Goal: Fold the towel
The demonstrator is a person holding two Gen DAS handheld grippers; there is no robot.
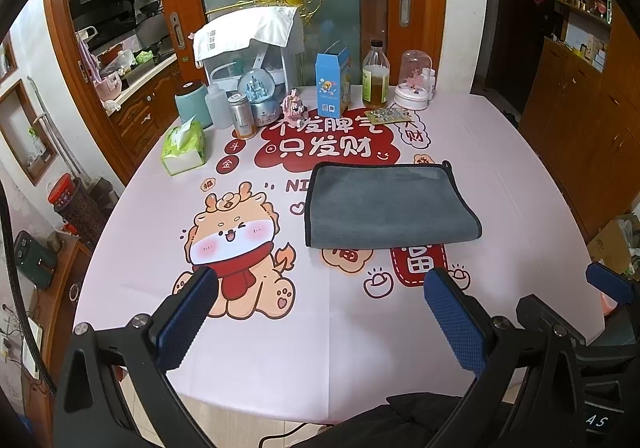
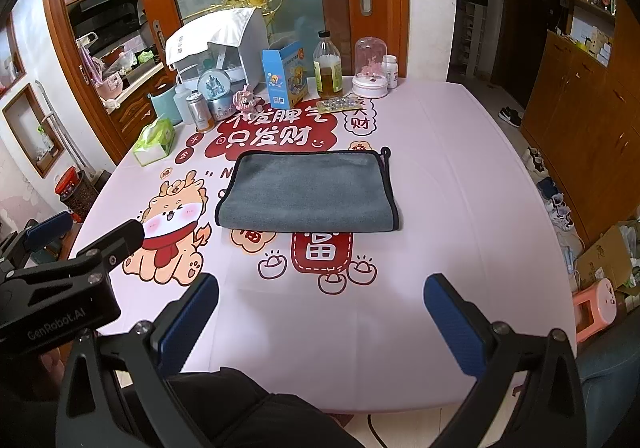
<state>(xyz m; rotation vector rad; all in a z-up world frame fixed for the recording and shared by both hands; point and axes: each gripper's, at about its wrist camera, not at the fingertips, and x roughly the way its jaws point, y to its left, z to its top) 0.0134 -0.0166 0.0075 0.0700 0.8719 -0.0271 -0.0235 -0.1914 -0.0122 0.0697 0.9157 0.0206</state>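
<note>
Jaws apart on both sides, nothing between them. Left gripper [image 1: 320, 312] above the near part of the table, blue-padded fingers [image 1: 188, 316] spread wide over the cartoon dragon print [image 1: 236, 244]. Right gripper [image 2: 320, 312] likewise spread, hovering over the near edge of the pink tablecloth [image 2: 460, 208], well short of the cloth. Also seen from the right wrist: the left gripper's black body at the lower left, one padded finger over the dragon print [image 2: 172, 232].

Grey towel [image 1: 384, 206] flat on the tablecloth [image 1: 132, 232], already folded once, with the rounded fold along the near edge and the black-trimmed edges stacked along the far side and both ends. Small black hanging loop at the far right corner. Towel [image 2: 308, 190] near the middle of the table, partly covering the red printed panel and its characters, apart from both grippers and touched by neither.

Behind the towel, along the far edge: blue carton [image 1: 332, 86], glass bottle of yellow liquid [image 1: 375, 74], clear dome with pink figure [image 1: 414, 82], snow globe [image 1: 256, 92], small pink toy [image 1: 294, 106], metal can [image 1: 242, 116], translucent plastic bottle [image 1: 218, 104], teal canister [image 1: 192, 102]. Green tissue pack [image 1: 184, 146] at the far left. Blister pack of pills [image 1: 386, 115] flat beside the carton. White appliance with a white cloth over it [image 1: 248, 34] at the back, against the glass door.
</note>
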